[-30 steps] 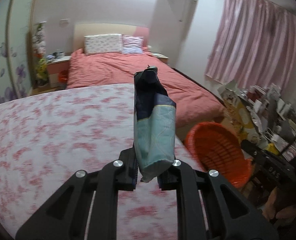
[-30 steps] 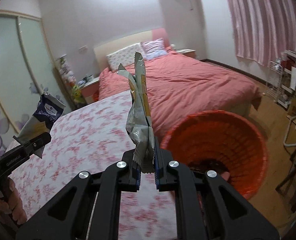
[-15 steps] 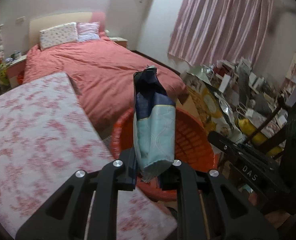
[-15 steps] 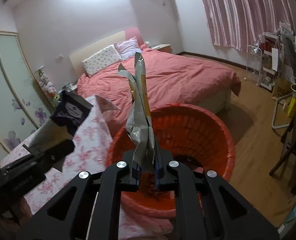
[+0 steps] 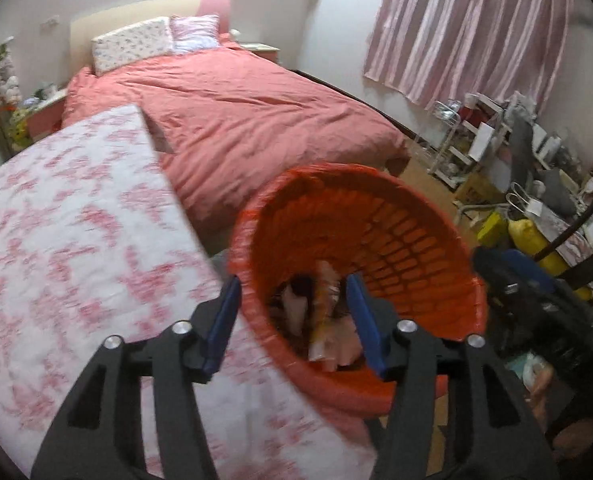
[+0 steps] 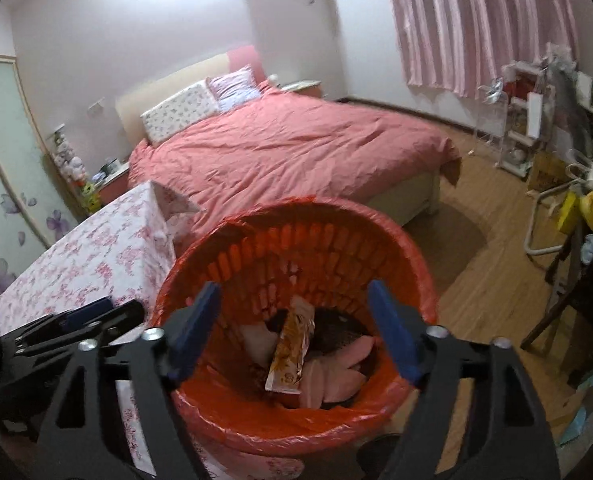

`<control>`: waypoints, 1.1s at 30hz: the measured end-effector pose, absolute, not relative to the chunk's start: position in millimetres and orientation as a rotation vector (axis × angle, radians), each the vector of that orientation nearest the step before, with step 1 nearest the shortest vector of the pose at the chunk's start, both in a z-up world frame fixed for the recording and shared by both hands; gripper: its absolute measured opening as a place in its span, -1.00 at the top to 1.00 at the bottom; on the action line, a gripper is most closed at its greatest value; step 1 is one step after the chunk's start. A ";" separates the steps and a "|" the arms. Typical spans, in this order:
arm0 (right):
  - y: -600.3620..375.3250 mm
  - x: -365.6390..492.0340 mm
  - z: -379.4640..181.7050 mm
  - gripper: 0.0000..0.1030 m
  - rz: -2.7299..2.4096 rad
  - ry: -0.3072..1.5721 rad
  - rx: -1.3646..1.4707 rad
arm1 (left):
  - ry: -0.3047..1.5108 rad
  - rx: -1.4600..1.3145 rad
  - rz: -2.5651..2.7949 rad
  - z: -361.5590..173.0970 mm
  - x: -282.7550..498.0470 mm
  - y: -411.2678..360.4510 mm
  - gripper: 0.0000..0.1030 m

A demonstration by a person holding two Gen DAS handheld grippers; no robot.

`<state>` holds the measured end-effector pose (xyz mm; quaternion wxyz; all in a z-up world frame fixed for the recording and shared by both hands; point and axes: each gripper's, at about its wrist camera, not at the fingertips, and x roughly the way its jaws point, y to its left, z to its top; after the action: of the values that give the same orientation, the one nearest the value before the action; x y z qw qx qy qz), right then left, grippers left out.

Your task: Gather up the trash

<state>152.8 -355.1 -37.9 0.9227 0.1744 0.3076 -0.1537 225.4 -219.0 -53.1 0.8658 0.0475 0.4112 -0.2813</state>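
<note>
An orange trash basket (image 5: 416, 240) (image 6: 376, 248) stands on the floor beside the table. It holds several wrappers, among them a yellow snack bag (image 6: 290, 354) (image 5: 322, 320). My left gripper (image 5: 292, 324) is open and empty, just above the basket's near rim. My right gripper (image 6: 296, 332) is open and empty over the basket's mouth. The left gripper's body also shows at the left edge of the right wrist view (image 6: 76, 328).
A table with a pink floral cloth (image 5: 64, 248) (image 6: 96, 256) lies left of the basket. A bed with a salmon cover (image 5: 248, 120) (image 6: 296, 148) is behind. Cluttered shelves and a chair (image 5: 536, 184) stand at the right, on the wooden floor (image 6: 476, 248).
Both grippers swung from over the table to above the basket, then opened. The dark blue bag and the silver-yellow wrapper have left the jaws and the yellow bag lies in the basket.
</note>
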 end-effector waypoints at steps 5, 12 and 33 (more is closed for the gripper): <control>-344.7 131.5 -14.3 -0.95 -0.478 0.546 0.237 | 0.774 0.109 -0.479 -33.3 198.9 -171.5 -0.54; -294.1 90.1 16.1 -0.96 -0.627 0.447 0.031 | 0.640 0.090 -0.311 -5.7 141.2 -97.0 -0.92; -209.4 4.7 23.6 -0.96 -0.498 0.363 0.088 | 0.463 0.021 -0.085 4.8 -0.3 -6.9 -0.92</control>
<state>4.7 -209.4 23.6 0.9520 0.0434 0.1785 -0.2448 -0.3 -6.9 4.8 0.9724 0.0104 0.2293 -0.0423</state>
